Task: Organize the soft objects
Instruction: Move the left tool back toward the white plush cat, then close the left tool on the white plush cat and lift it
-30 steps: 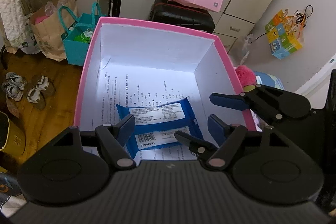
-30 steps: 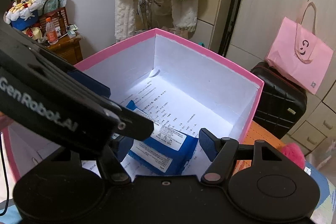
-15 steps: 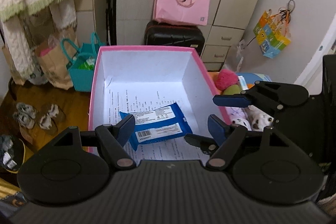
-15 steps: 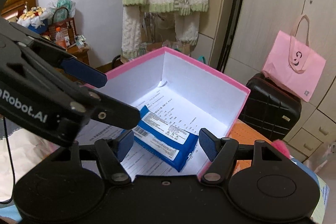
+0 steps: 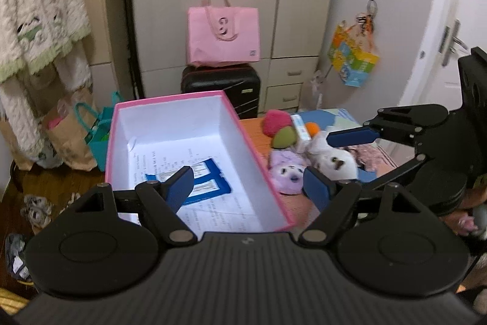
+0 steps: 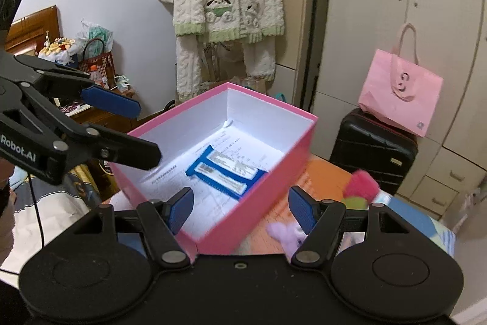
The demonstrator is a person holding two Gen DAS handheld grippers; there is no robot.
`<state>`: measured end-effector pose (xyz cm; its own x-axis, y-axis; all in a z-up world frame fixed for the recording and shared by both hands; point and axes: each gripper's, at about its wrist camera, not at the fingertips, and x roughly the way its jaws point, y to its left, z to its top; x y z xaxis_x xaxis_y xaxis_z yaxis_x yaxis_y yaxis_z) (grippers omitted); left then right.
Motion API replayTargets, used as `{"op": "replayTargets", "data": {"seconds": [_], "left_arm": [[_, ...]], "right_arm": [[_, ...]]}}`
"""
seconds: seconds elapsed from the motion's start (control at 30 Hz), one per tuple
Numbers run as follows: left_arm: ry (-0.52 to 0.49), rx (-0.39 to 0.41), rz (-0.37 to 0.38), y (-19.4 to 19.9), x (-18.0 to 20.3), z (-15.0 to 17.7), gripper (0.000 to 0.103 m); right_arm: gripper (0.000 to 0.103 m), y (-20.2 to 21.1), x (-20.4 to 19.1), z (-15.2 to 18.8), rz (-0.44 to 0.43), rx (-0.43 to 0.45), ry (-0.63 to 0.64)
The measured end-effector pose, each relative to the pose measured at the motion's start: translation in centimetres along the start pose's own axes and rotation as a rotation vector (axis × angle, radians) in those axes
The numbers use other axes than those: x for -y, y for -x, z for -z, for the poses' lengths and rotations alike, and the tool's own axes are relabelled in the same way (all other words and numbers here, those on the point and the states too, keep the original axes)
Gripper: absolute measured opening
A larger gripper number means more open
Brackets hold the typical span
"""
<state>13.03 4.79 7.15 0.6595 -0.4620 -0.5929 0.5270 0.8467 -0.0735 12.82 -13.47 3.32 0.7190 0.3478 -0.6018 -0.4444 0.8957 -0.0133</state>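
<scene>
Pink box [image 5: 258, 156], holding one blue wipes pack [image 6: 226, 172] flat on its paper-lined floor, stood beside the plush toys [image 5: 304, 154] awaiting sorting; left gripper [image 5: 248, 186] and right gripper [image 6: 240, 207] both hung wide apart, empty, presumably ready for a toy.

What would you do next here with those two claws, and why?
Probably reach the right gripper down toward the white plush beside the pink box. Both grippers are open and empty, the left gripper above the box. Only a blue pack lies inside, while the purple plush and other soft toys wait on the table.
</scene>
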Motion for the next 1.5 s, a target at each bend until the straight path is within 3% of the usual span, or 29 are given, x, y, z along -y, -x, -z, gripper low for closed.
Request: {"op": "replayTargets", "data": {"seconds": [0.4, 0.67, 1.03, 1.3, 1.5], "left_arm": [[-0.088, -0.062, 0.081, 0.9, 6.0, 1.2, 0.079], [-0.12, -0.118, 0.116, -1.2, 9.1, 1.5, 0.079], [-0.144, -0.21, 0.191, -6.2, 12.3, 1.6, 0.079], [-0.085, -0.23, 0.195, -11.2, 12.1, 2.0, 0.079], [-0.09, -0.197, 0.196, -13.9, 12.6, 2.2, 0.079]], "right_arm": [[0.074, 6.8, 3.4, 5.5, 0.053, 0.012, -0.058], [0.075, 7.7, 5.3, 8.8, 0.046, 0.0, -0.096], [0.075, 5.1, 7.7, 12.3, -0.025, 0.001, -0.105], [0.075, 1.0, 8.6, 14.1, 0.07, 0.032, -0.032], [0.075, -2.1, 9.4, 15.0, 0.129, 0.047, 0.0]]}}
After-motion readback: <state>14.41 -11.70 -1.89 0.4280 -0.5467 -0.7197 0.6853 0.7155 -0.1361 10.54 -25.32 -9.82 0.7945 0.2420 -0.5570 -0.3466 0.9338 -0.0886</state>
